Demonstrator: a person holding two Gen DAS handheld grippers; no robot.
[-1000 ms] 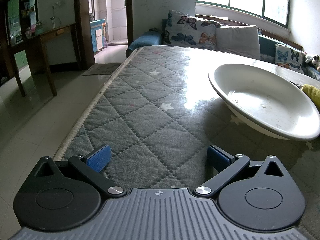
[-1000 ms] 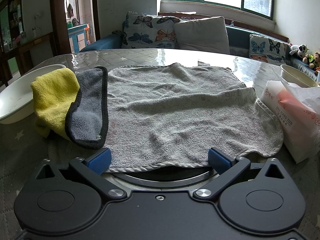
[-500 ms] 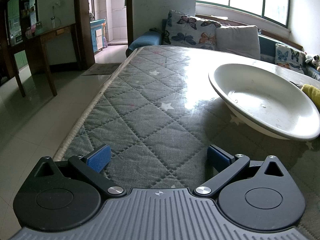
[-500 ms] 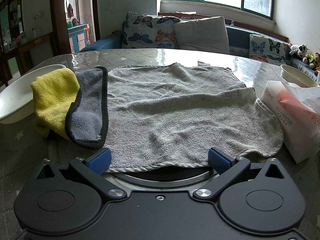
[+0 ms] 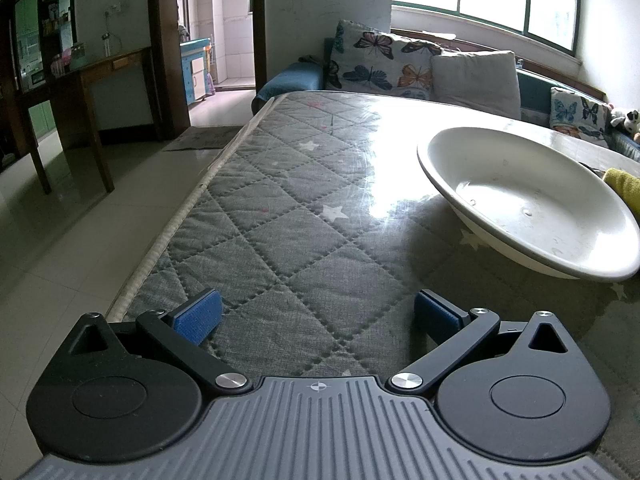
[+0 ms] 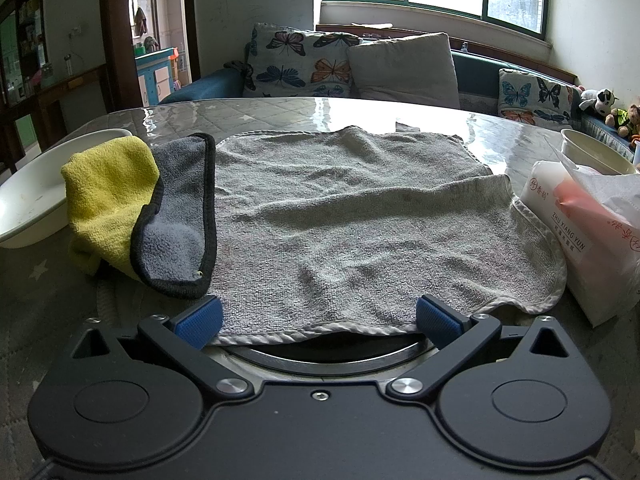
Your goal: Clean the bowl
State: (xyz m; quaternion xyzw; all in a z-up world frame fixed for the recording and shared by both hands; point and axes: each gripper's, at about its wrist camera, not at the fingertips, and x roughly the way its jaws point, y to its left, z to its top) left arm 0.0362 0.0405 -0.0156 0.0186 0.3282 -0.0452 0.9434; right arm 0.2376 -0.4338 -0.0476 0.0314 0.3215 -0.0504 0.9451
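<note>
- Left wrist view: the left gripper [image 5: 318, 314] is sitting low over the quilted grey table cover [image 5: 280, 216] with its blue-padded fingers [image 5: 198, 314] spread wide and gripping nothing.
- The large white bowl [image 5: 532, 200] is resting on the table at about 2 o'clock from the gripper, well apart from both fingers; a few small specks are showing on its inner surface.
- A corner of yellow cloth [image 5: 626, 184] is peeking in at the right edge, just beyond the bowl's far rim.
- Butterfly-print cushions [image 5: 376, 62] are lining a bench at 12 o'clock, beyond the table.
- Right wrist view: the right gripper [image 6: 318, 318] is also standing with its jaws spread and nothing between them, its fingers lying at the near hem of a grey towel [image 6: 360, 220] spread flat toward 12 o'clock.
- A dark round rim [image 6: 320, 354] is showing under the towel's near hem; what it belongs to cannot be told.
- A yellow-and-grey microfibre cloth [image 6: 136, 208] is lying folded at 10 o'clock, overlapping the towel's left edge.
- The white bowl [image 6: 36, 200] is sitting at 9 to 10 o'clock, partly behind that cloth.
- A tissue pack [image 6: 580, 232] is lying at 2 o'clock, just beside the towel's right edge, with a small white bowl [image 6: 592, 152] behind it.
</note>
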